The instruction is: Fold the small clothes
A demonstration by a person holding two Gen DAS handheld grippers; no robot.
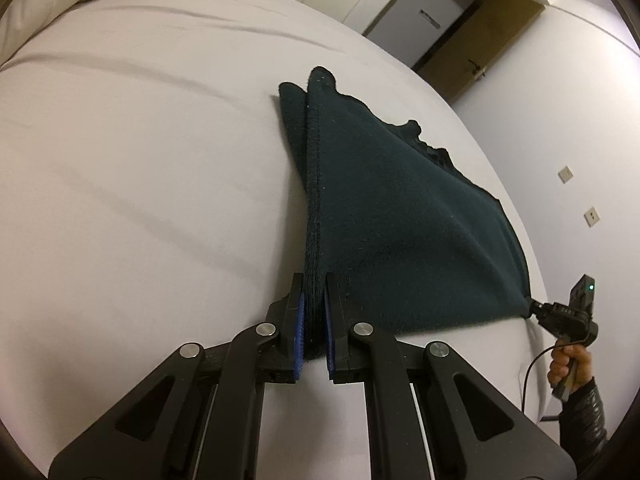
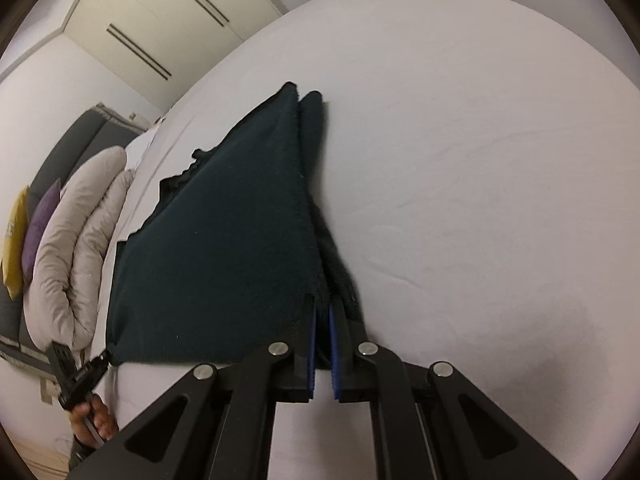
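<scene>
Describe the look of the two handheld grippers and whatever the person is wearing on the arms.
Both the left gripper and right gripper are matte black linkage frames with silver round pivot pins and blue ribbed pads. From the left view, the right gripper's handle carries a small green light and a thin black cable. A dark, shiny ribbed sleeve covers that wrist.

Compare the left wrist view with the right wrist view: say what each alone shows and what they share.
Only the left wrist view: an open doorway and wall sockets. Only the right wrist view: a yellow cushion, a purple cushion and wardrobe doors. Both: the dark green garment on the white bed, its near corners clamped by the left tool and right tool.
</scene>
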